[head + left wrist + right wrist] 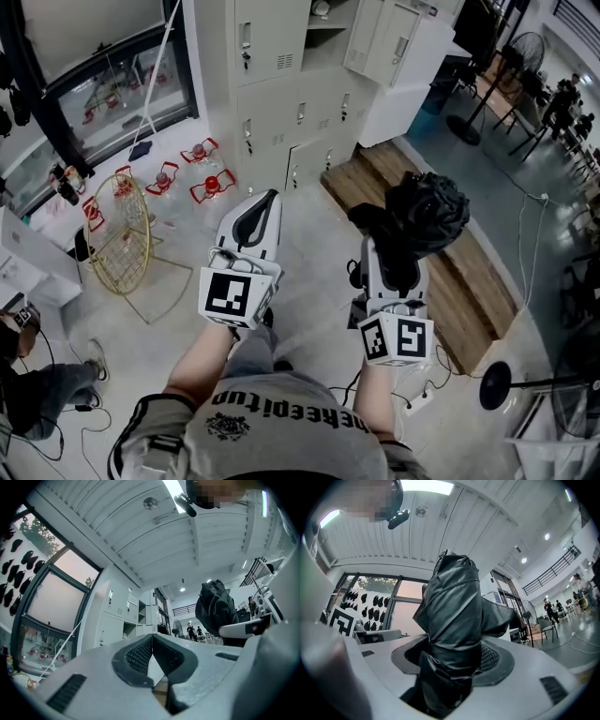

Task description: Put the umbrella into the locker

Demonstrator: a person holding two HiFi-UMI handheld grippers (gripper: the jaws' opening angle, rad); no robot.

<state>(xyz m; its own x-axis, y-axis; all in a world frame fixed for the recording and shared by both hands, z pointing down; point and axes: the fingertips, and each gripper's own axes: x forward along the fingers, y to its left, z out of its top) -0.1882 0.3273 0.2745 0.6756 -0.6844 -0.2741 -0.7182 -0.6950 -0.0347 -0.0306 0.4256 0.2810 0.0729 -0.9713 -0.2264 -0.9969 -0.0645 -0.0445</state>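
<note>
A folded black umbrella [422, 220] stands upright in my right gripper [394, 267], which is shut on it; its crumpled fabric [452, 616] fills the middle of the right gripper view between the jaws. My left gripper [255, 220] is held beside it at the same height, shut with nothing between its pads [151, 654]. The umbrella [216, 611] shows at the right of the left gripper view. The grey lockers [281, 84] stand ahead, beyond both grippers; one low door [314, 161] looks slightly ajar, an upper compartment [323, 19] is open.
A gold wire basket [122, 248] lies on the floor at left, near red-and-white stands [202, 183]. A wooden bench [469, 281] runs along the right. A seated person [42, 394] is at lower left. A floor fan [511, 56] and cables [534, 234] lie at right.
</note>
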